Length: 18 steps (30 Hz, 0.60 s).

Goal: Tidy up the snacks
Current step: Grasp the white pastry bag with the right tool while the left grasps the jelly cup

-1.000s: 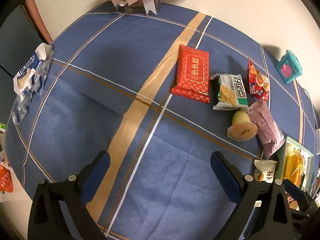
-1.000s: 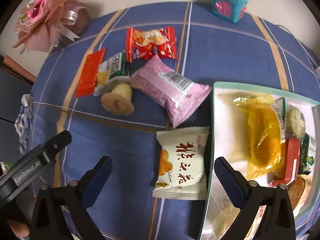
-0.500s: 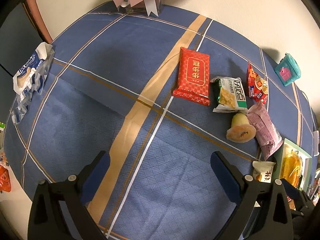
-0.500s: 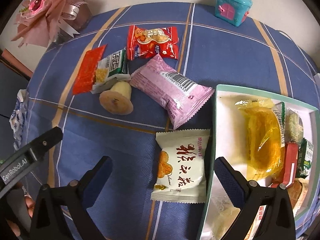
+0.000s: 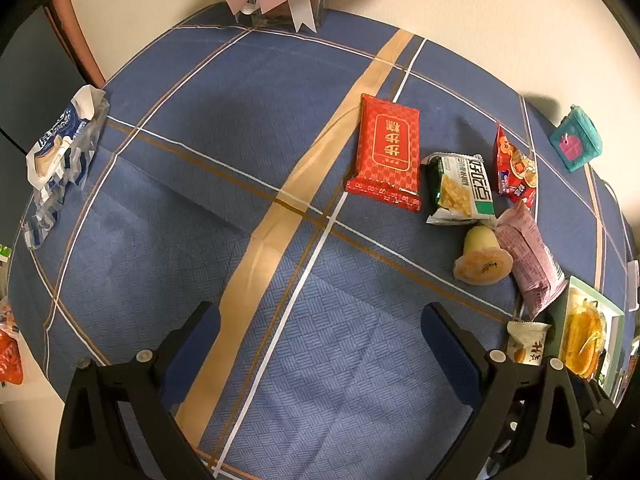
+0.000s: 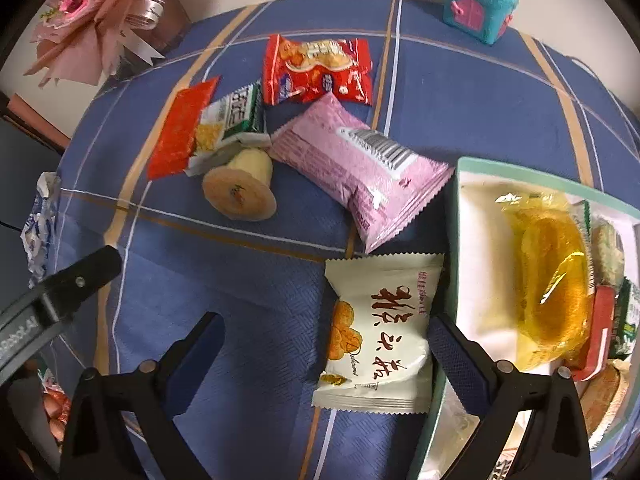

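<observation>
In the right wrist view my right gripper [image 6: 322, 354] is open, low over the blue cloth. A white snack packet [image 6: 378, 330] lies between its fingers, against the green-rimmed tray [image 6: 452, 216] that holds a yellow packet [image 6: 552, 280] and other snacks. Beyond lie a pink packet [image 6: 360, 168], a jelly cup [image 6: 240, 190], a green-white packet [image 6: 228, 124], a flat red packet [image 6: 180, 132] and a red snack bag [image 6: 316, 70]. My left gripper [image 5: 320, 348] is open and empty over bare cloth; the flat red packet [image 5: 386, 152] and jelly cup [image 5: 482, 262] lie ahead to its right.
A pink bouquet [image 6: 100, 12] stands at the table's back left, a teal toy house [image 6: 478, 4] at the back right. A crumpled blue-white wrapper [image 5: 60, 156] lies at the left edge. The left gripper's arm [image 6: 52, 304] shows at the left of the right wrist view.
The right gripper has moved slightly forward and left, so the white packet sits closer between its fingers. The left gripper has drawn back a little. Both stay open.
</observation>
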Each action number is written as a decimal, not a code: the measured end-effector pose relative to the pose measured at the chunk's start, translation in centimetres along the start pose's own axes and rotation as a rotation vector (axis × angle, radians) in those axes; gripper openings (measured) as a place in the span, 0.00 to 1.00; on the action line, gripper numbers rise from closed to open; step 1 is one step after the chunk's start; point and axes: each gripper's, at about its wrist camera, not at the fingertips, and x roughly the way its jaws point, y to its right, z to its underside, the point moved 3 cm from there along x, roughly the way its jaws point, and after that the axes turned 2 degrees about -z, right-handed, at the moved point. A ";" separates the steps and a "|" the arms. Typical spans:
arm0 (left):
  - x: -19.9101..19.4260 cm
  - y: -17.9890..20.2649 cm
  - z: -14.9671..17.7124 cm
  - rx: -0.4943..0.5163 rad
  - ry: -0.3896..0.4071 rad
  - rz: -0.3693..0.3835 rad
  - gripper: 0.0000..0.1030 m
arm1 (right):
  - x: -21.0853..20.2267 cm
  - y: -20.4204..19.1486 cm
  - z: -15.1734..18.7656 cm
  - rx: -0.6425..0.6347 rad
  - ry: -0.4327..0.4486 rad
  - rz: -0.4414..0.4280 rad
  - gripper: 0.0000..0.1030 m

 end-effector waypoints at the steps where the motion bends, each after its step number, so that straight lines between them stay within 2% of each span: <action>1: 0.0 0.0 0.0 -0.001 -0.001 0.000 0.97 | 0.1 0.0 0.0 0.000 0.002 0.002 0.99; 5: 0.2 -0.2 -0.1 -0.003 -0.003 -0.003 0.97 | 0.3 -0.4 0.0 -0.010 0.010 0.003 0.99; 9: 0.6 -0.1 -0.2 0.002 -0.008 -0.005 0.97 | 0.3 -0.8 0.1 0.007 0.007 -0.050 0.98; 13: 1.0 0.0 -0.1 0.006 -0.012 -0.009 0.97 | 0.2 -1.5 -0.1 0.007 0.020 -0.079 0.88; 18: 1.7 0.4 0.1 0.015 -0.024 -0.019 0.97 | 0.7 -0.6 -0.2 -0.001 0.021 0.020 0.77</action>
